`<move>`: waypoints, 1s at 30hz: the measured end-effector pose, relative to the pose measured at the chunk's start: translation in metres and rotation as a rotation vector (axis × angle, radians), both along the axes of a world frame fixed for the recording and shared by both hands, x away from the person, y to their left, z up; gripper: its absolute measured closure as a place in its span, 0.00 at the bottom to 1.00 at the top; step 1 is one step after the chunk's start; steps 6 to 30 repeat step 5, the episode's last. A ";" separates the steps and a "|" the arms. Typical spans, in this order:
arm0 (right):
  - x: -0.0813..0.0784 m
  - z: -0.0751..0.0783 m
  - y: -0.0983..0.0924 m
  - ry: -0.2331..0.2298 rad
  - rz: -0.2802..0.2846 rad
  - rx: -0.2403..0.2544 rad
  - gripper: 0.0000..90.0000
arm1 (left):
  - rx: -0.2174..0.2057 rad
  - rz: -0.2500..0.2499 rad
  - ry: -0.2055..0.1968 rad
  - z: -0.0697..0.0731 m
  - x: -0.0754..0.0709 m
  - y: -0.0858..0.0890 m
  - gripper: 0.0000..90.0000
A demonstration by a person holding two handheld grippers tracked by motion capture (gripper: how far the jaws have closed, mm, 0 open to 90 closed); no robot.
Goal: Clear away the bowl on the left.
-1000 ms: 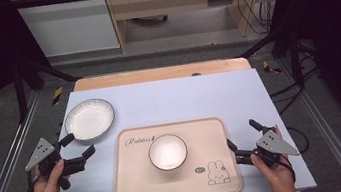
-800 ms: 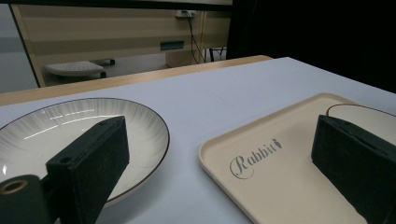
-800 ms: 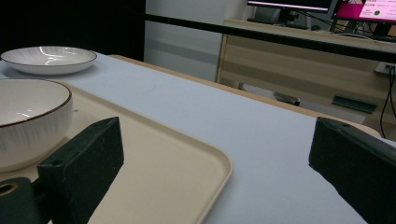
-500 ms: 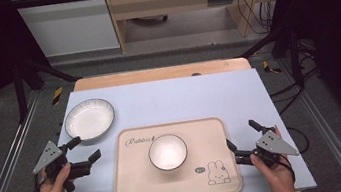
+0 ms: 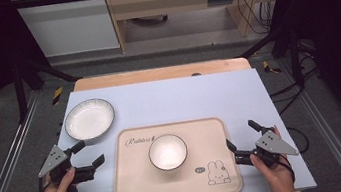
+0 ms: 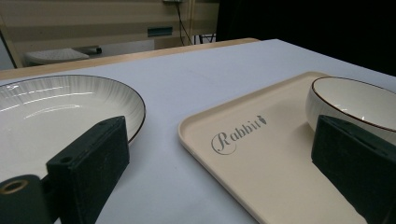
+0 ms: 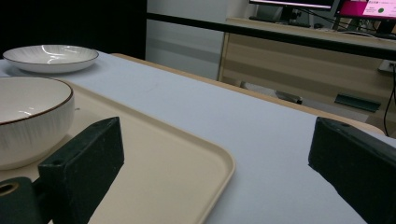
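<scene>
On beige tray (image 5: 136, 191), white ribbed bowl (image 5: 167, 152) with dark rim, both tools spread, empty.

We count one white plate (image 5: 89, 119) on the table (image 5: 184, 99), one white bowl (image 5: 167, 152), and one beige tray (image 5: 136, 191) under that bowl. We see two grippers, a left gripper (image 5: 87, 154) and a right gripper (image 5: 241, 134), each with two black jaws, and two hands holding them. The tray carries one printed rabbit (image 5: 217, 172) and one written word.
</scene>
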State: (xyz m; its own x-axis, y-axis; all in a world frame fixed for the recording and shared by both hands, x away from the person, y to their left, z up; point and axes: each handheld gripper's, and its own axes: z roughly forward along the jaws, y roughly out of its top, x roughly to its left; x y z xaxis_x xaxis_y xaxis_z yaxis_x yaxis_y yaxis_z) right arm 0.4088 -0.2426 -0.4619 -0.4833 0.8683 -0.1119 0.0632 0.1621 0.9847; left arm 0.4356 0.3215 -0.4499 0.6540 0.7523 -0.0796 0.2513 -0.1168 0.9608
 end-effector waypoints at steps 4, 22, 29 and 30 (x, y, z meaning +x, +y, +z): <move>0.000 0.000 0.000 0.002 -0.001 0.001 0.04 | -0.003 -0.001 0.006 -0.001 0.000 -0.001 0.05; 0.000 0.000 0.000 0.002 -0.001 0.002 0.04 | -0.002 -0.002 0.006 -0.001 0.000 -0.001 0.05; 0.000 0.000 0.000 0.002 -0.001 0.002 0.04 | -0.002 -0.002 0.006 -0.001 0.000 -0.001 0.05; 0.000 0.000 0.000 0.002 -0.001 0.002 0.04 | -0.002 -0.002 0.006 -0.001 0.000 -0.001 0.05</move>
